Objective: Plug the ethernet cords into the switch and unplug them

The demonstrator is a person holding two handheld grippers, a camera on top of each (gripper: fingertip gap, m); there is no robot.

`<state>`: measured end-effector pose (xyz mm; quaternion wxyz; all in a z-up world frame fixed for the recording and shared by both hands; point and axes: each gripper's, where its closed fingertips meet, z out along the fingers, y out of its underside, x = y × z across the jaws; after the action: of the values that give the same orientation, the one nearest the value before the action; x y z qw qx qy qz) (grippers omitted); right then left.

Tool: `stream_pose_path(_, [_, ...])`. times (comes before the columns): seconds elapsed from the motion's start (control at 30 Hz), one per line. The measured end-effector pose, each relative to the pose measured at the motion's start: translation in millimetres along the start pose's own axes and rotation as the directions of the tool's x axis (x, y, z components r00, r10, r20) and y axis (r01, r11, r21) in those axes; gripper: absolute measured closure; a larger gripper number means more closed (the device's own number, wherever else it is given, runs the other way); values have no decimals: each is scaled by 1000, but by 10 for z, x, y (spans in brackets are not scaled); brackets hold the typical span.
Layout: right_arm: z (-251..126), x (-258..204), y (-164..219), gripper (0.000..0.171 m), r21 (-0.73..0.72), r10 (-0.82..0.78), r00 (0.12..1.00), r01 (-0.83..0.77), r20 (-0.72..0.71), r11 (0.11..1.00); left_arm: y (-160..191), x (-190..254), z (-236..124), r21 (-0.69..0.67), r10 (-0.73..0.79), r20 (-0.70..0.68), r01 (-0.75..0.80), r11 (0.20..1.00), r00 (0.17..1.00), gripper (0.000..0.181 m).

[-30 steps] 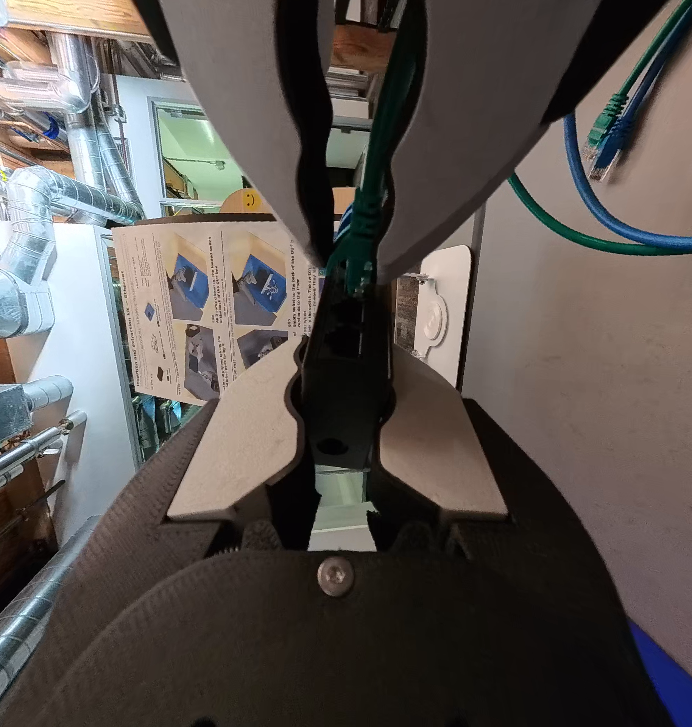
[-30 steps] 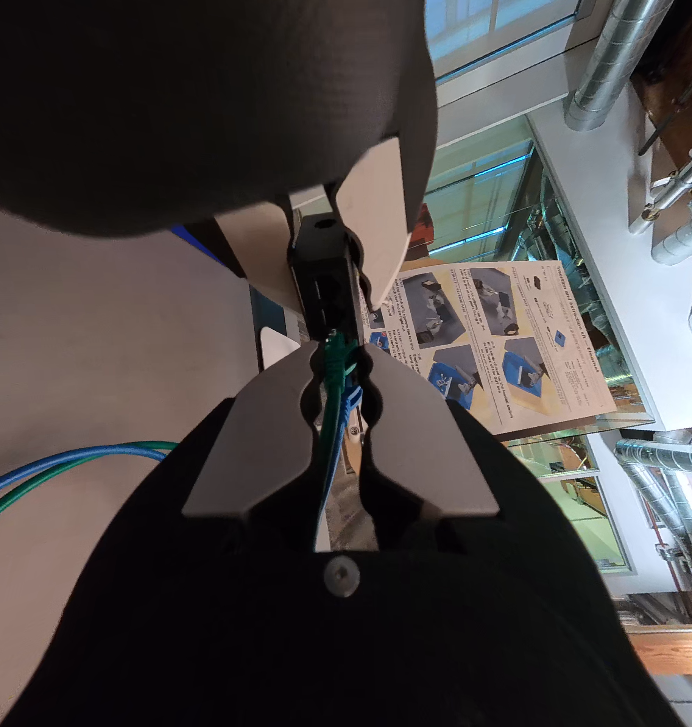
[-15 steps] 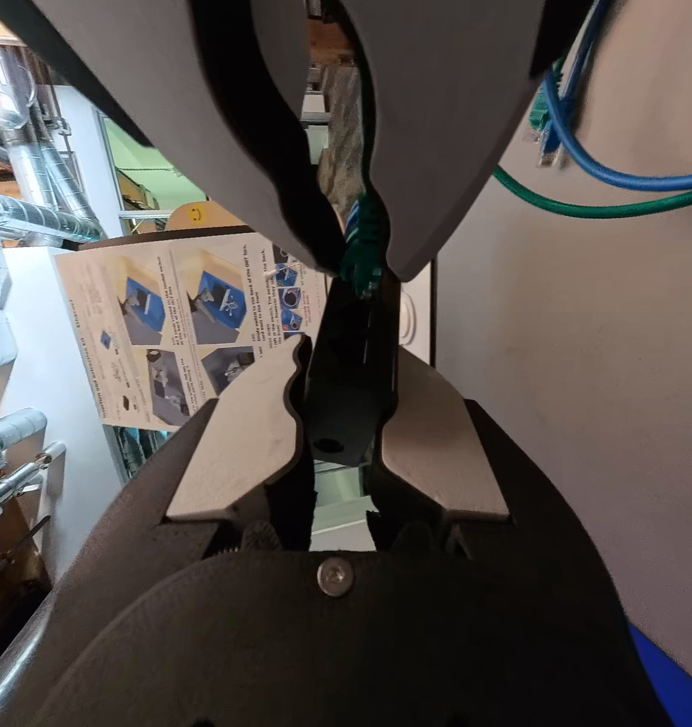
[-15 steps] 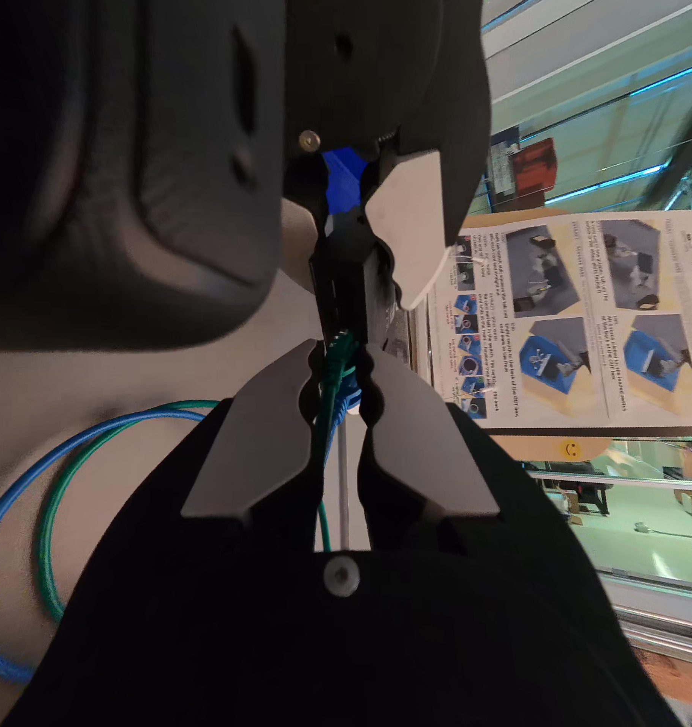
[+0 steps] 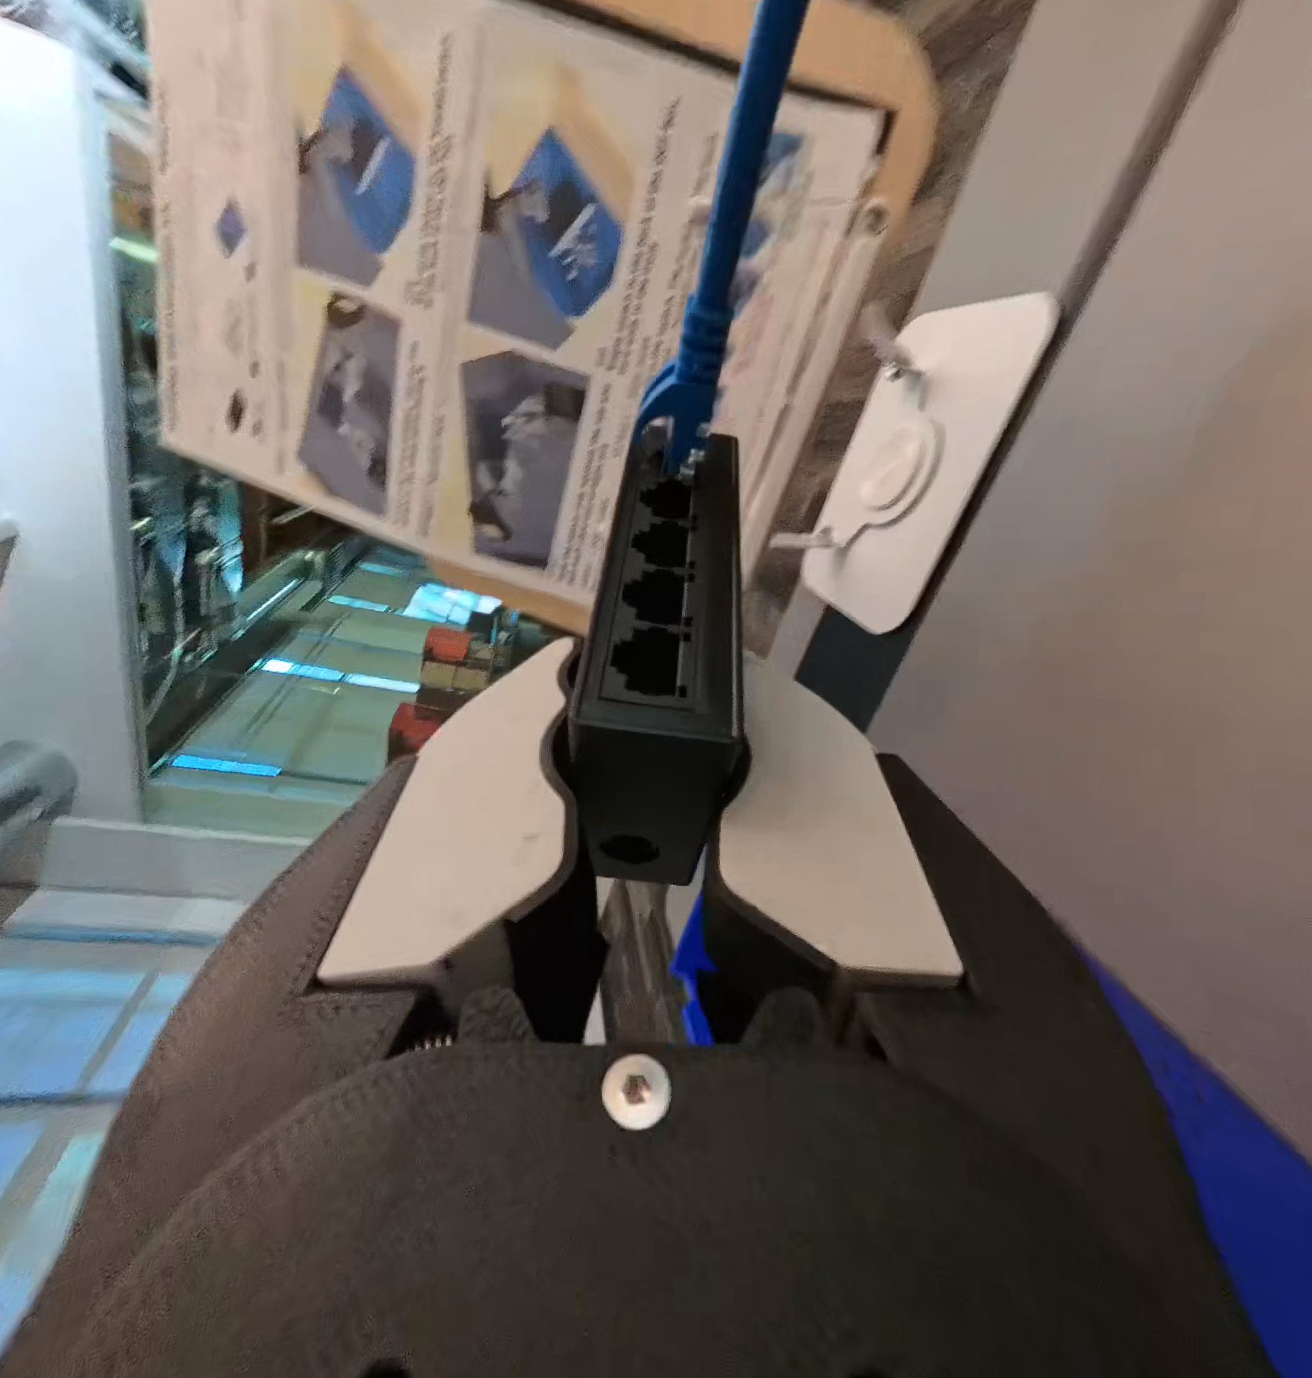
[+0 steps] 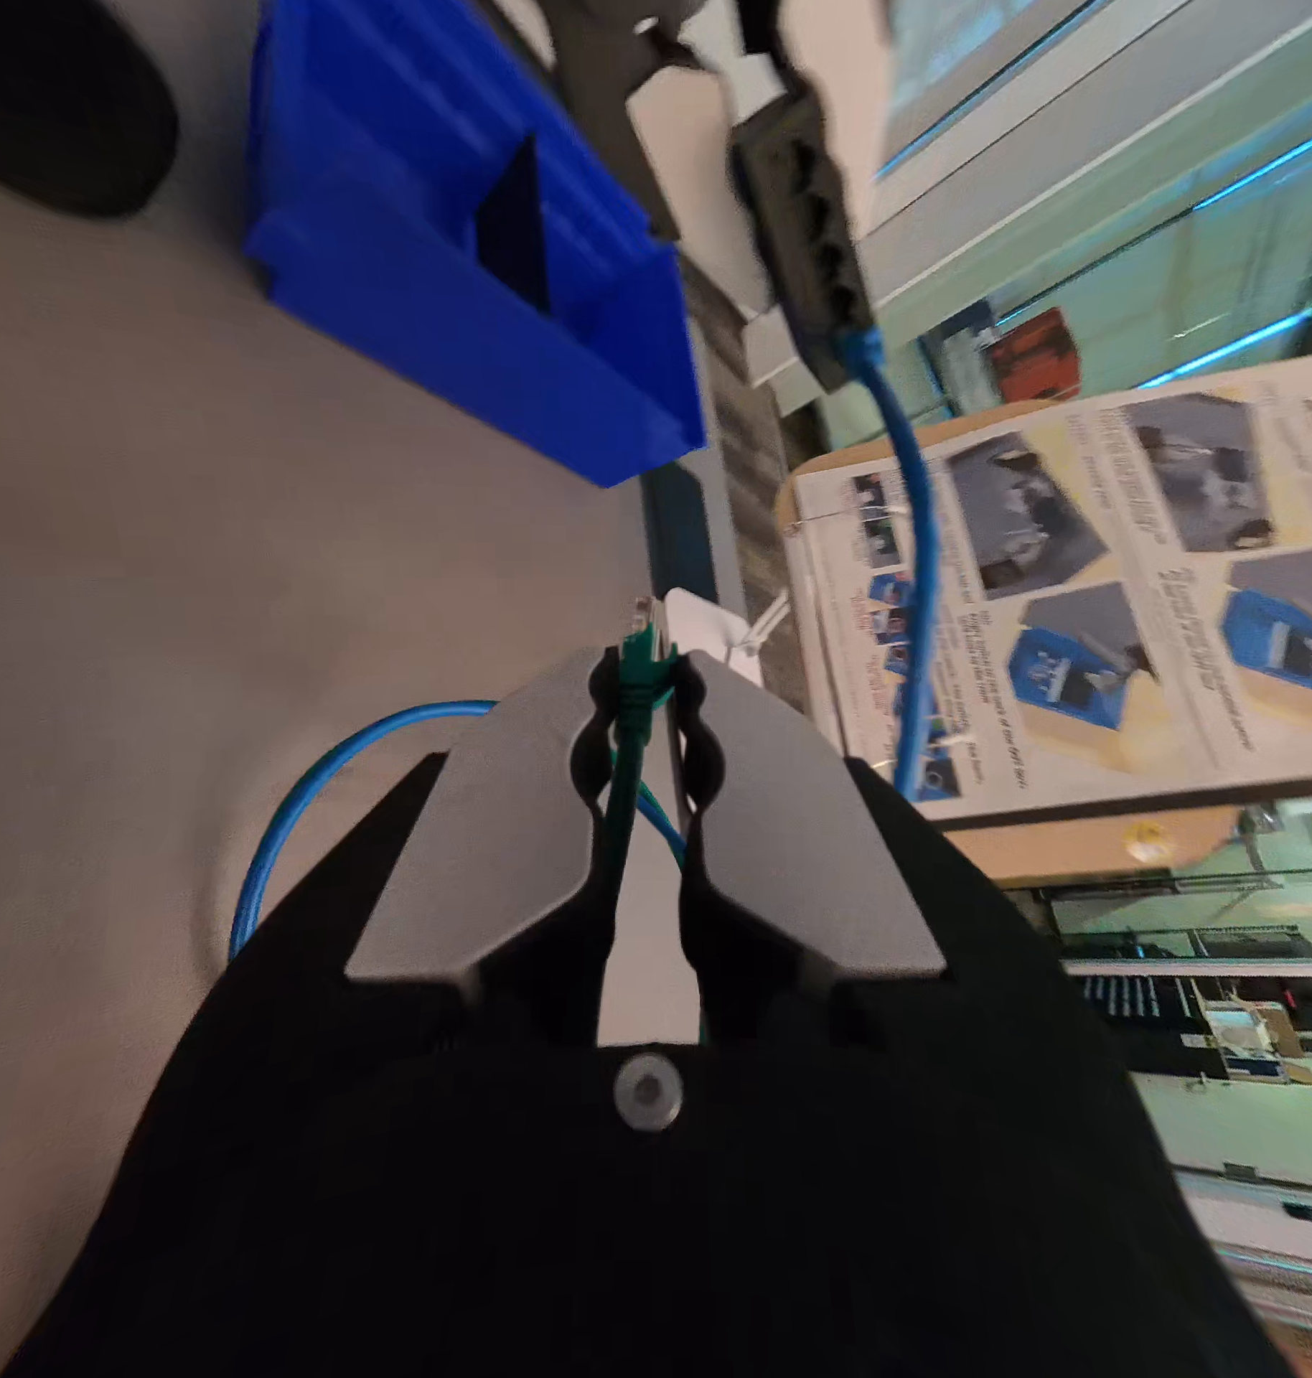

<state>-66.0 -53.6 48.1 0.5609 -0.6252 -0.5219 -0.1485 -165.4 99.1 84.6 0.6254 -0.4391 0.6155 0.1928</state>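
My left gripper (image 5: 649,716) is shut on a black ethernet switch (image 5: 660,641), held up with its row of ports facing the camera. A blue ethernet cord (image 5: 735,194) is plugged into the farthest port; the nearer ports are empty. My right gripper (image 6: 642,667) is shut on the green ethernet cord (image 6: 634,716), its clear plug tip free in the air. In the right wrist view the switch (image 6: 809,224) hangs at the upper middle in the left gripper, apart from the green plug, with the blue cord (image 6: 918,567) trailing down from it.
A blue plastic bin (image 6: 459,246) sits on the grey table (image 6: 191,559). An instruction sheet on a board (image 5: 444,298) stands behind, also in the right wrist view (image 6: 1085,596). A white plate (image 5: 929,462) is at the table edge. Spacing between my two grippers at the tips: around 20 cm.
The green plug has come out of the switch. My right gripper has pulled back and away with it. The blue cord stays plugged in, and the switch's ports now face the left camera.
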Motion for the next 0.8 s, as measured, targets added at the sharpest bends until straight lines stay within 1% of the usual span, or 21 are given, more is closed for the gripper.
stream_pose_path(0.03, [-120, 82, -42, 155, 33, 26, 999, -25, -21, 999, 86, -76, -4, -25, -13, 24, 14, 1000, 1000, 151])
stream_pose_path(0.1, [-338, 214, -87, 155, 67, 69, 996, -66, -48, 996, 271, -143, -1, -81, -41, 17, 42, 996, 999, 151])
stream_pose_path(0.2, [-617, 413, -101, 156, 93, 78, 987, -65, -143, 994, 544, -243, -7, -137, -103, 14, 104, 985, 995, 150])
stream_pose_path(0.27, [-783, 583, -61, 156, 100, 100, 968, -79, -231, 992, 667, -216, -26, -140, -82, -26, 78, 987, 996, 150])
stream_pose_path(0.33, [-928, 750, 10, 156, 109, 131, 938, -100, -322, 989, 775, -261, -34, -158, -66, -2, 65, 985, 998, 150])
stream_pose_path(0.37, [-967, 790, 47, 156, 118, 156, 929, -123, -335, 985, 800, -287, -40, -164, -76, 7, 76, 984, 997, 150])
stream_pose_path(0.4, [-980, 824, 102, 156, 115, 182, 920, -151, -346, 982, 777, -287, -52, -140, -97, -4, 96, 986, 995, 151])
stream_pose_path(0.43, [-965, 853, 173, 156, 102, 207, 911, -183, -356, 978, 703, -308, -77, -86, -128, -7, 127, 988, 992, 150])
stream_pose_path(0.5, [-804, 821, 300, 157, 101, 297, 904, -279, -307, 955, 456, -374, -172, 57, -223, -31, 224, 973, 974, 151])
stream_pose_path(0.57, [-499, 722, 419, 157, 114, 419, 880, -404, -225, 908, 192, -452, -306, 172, -327, -82, 337, 926, 941, 151])
stream_pose_path(0.6, [-301, 624, 498, 157, 95, 482, 859, -473, -170, 876, 81, -483, -371, 216, -367, -110, 382, 898, 924, 151])
stream_pose_path(0.63, [-101, 524, 605, 157, 57, 535, 834, -532, -139, 845, -1, -518, -426, 249, -402, -133, 423, 871, 906, 151])
stream_pose_path(0.7, [261, 264, 823, 157, -58, 596, 797, -602, -94, 796, -99, -603, -525, 306, -464, -167, 493, 815, 870, 151])
stream_pose_path(0.73, [397, 135, 920, 156, -120, 607, 790, -612, -83, 781, -119, -647, -570, 329, -493, -186, 526, 784, 850, 151])
stream_pose_path(0.8, [546, -25, 1084, 156, -224, 590, 800, -597, -106, 770, -72, -717, -626, 332, -535, -219, 578, 746, 816, 151])
